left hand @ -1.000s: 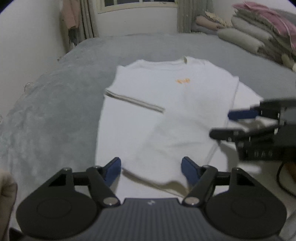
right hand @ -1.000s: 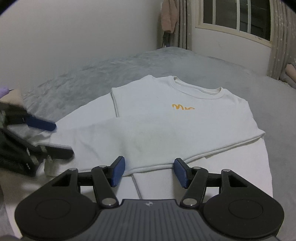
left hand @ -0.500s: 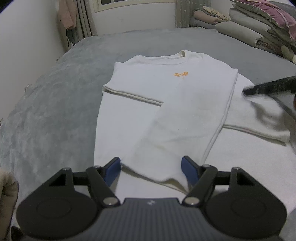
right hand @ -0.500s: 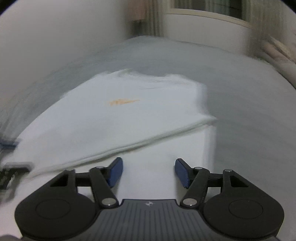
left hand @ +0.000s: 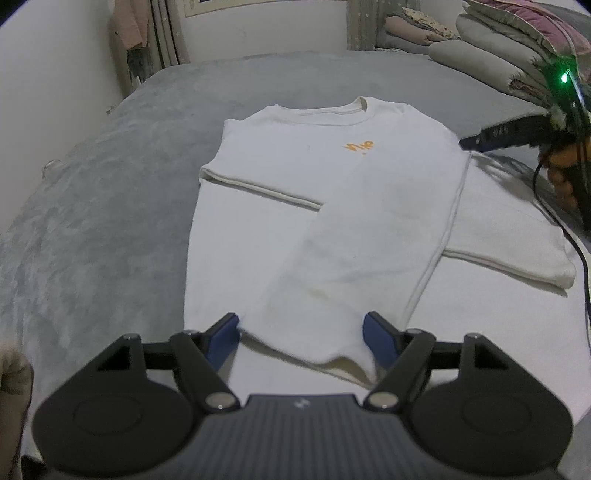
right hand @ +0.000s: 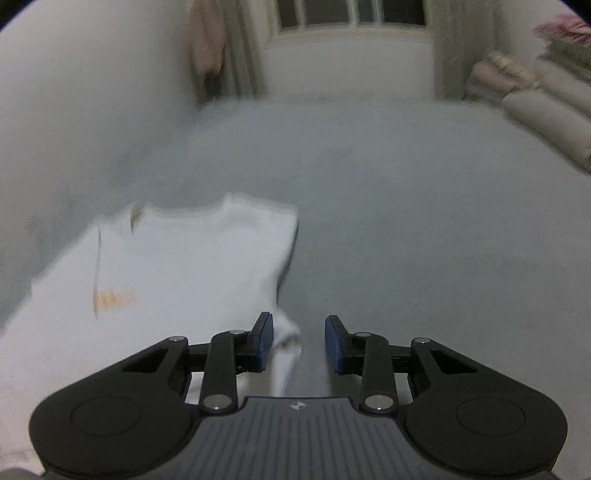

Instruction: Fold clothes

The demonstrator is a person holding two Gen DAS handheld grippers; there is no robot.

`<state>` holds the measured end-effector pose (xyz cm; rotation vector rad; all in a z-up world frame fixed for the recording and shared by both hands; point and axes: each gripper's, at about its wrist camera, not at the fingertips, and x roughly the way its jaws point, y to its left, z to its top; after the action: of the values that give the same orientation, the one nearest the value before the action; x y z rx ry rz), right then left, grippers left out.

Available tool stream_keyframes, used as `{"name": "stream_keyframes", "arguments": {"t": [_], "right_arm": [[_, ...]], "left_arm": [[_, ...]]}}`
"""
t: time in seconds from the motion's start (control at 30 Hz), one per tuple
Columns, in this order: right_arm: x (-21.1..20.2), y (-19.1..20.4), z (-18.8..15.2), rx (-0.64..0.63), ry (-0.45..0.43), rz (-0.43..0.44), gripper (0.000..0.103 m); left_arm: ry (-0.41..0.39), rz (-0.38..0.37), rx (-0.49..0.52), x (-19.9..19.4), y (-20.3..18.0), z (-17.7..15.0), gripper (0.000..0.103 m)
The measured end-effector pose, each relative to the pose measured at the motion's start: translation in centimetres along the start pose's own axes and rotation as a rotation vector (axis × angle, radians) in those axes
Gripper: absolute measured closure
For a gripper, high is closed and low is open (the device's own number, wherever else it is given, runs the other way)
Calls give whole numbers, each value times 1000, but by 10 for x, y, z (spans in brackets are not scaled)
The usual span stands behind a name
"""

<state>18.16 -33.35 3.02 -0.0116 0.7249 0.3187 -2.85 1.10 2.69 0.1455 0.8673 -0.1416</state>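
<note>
A white sweatshirt (left hand: 332, 206) with an orange logo (left hand: 358, 146) lies flat on the grey bed (left hand: 110, 221). One sleeve is folded diagonally across its body. That sleeve's cuff (left hand: 314, 343) lies between the wide-set blue pads of my left gripper (left hand: 301, 339), which is open. My right gripper (right hand: 299, 341) is at the sweatshirt's (right hand: 184, 280) shoulder edge, its jaws closing. A corner of white fabric sits by its left pad, unpinched. The right wrist view is blurred. In the left wrist view the right gripper (left hand: 471, 142) reaches in from the far right.
Folded quilts and pillows (left hand: 498, 48) are stacked at the back right of the bed. A black cable (left hand: 576, 251) trails over the sweatshirt's other sleeve. A window with curtains (right hand: 351, 14) and a hanging pink garment (left hand: 129, 22) are behind the bed.
The right gripper swept away from near the left gripper to the sweatshirt's far shoulder edge, and its jaws narrowed. The left gripper stayed over the cuff.
</note>
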Motion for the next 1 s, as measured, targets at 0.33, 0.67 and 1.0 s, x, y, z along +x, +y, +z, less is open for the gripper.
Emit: {"name": "stream_keyframes", "arguments": {"t": [0.33,0.67,1.0], "right_arm": [[-6,0,-4,-21,-39,67,93],[4,15,1,28,27,-65,91],[13,35,27,-120,-41,-85,101]], "left_arm": [[2,-6,-5,1,1,0,28],[3,-1,-8,5,1,2,25],[5,3,-9,3,0,2,24]]}}
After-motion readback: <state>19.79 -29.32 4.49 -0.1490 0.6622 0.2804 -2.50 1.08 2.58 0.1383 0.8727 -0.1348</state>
